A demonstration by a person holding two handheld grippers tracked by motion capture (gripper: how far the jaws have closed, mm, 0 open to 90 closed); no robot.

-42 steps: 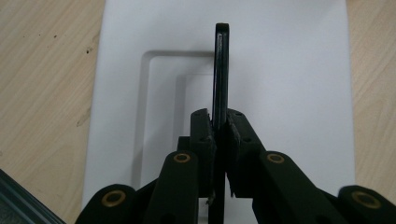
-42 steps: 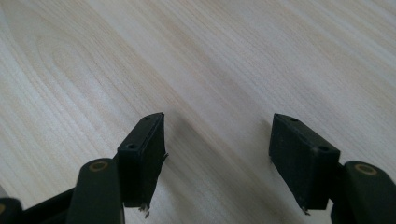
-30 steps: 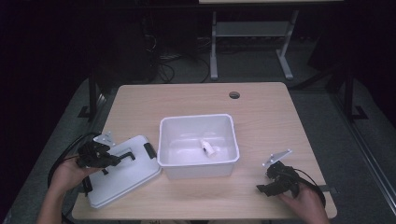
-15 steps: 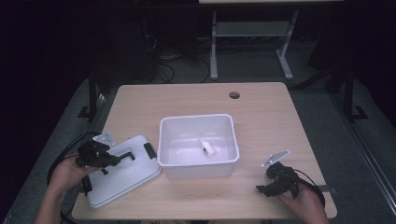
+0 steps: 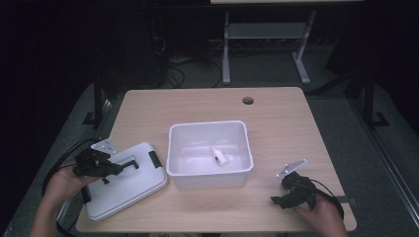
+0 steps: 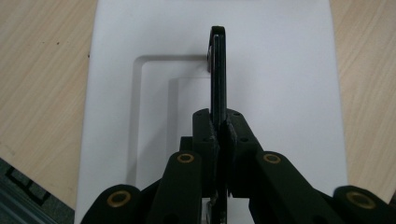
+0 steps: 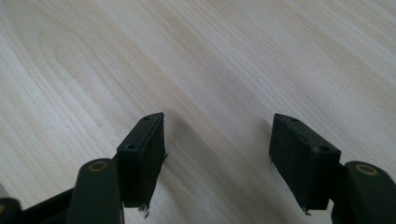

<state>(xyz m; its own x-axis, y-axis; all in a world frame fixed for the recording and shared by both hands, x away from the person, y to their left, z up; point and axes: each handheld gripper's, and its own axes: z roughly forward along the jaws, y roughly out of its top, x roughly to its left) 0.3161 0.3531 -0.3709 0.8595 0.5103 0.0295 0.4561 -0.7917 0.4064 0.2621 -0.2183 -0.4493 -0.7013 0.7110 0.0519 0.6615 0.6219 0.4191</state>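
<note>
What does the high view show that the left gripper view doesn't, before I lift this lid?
High view alone: the open white bin with a small white piece inside, the right gripper with its jaws apart over bare table, and both hands. Left gripper view alone: the jaws pressed flat against the lid's black handle, seen edge-on. Both: the white lid lying flat beside the bin, and the left gripper on its handle.

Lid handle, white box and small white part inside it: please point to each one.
Lid handle [image 6: 218, 70], left gripper view, black bar.
White box [image 5: 207, 180], high view, front wall.
Small white part [image 5: 219, 156], high view, its middle.
</note>
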